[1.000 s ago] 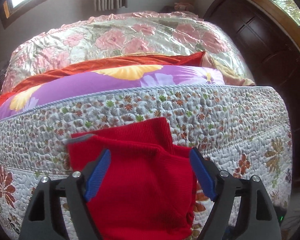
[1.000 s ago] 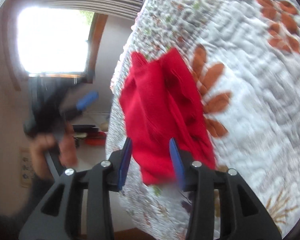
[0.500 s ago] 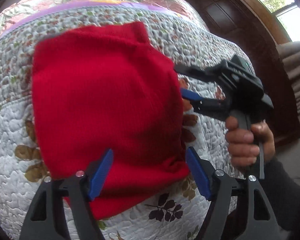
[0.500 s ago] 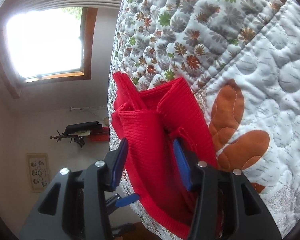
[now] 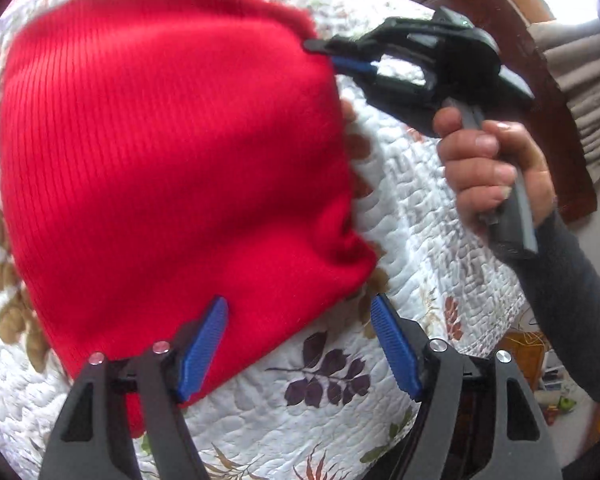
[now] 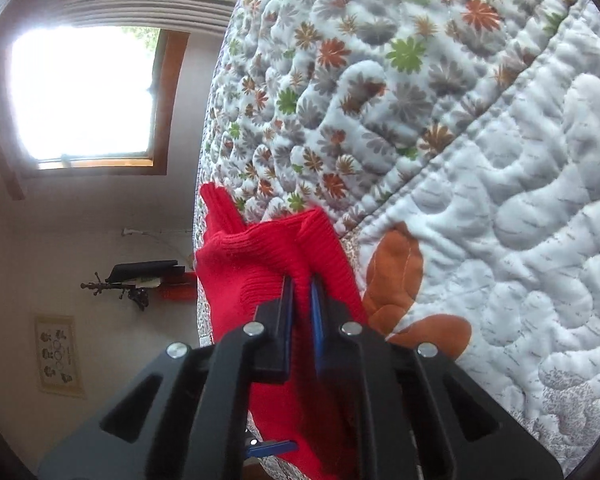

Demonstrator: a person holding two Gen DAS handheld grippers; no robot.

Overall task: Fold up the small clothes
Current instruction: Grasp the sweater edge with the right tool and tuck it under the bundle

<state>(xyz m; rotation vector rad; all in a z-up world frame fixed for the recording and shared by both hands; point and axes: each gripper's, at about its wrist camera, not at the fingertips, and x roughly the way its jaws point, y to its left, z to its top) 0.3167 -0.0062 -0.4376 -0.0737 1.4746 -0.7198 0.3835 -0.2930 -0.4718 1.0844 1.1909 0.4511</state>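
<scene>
A red ribbed knit garment (image 5: 172,152) lies spread on the quilted floral bedspread (image 5: 420,184). My left gripper (image 5: 300,344) is open over its lower right hem, its blue pads apart with the hem's edge between them. My right gripper (image 5: 340,56) is shut on the garment's upper right edge, held by a hand (image 5: 492,168). In the right wrist view the same red garment (image 6: 260,264) is pinched between the closed fingers of the right gripper (image 6: 302,288), bunched up in front of them.
The bedspread (image 6: 480,152) fills most of both views. Dark wooden furniture (image 5: 500,40) and a curtain stand behind the right hand. A bright window (image 6: 84,92) and a wall shelf (image 6: 140,276) lie beyond the bed's edge.
My right gripper has closed on the garment's edge; it was open around it before. The left gripper has come closer over the garment's lower hem and stays open.
</scene>
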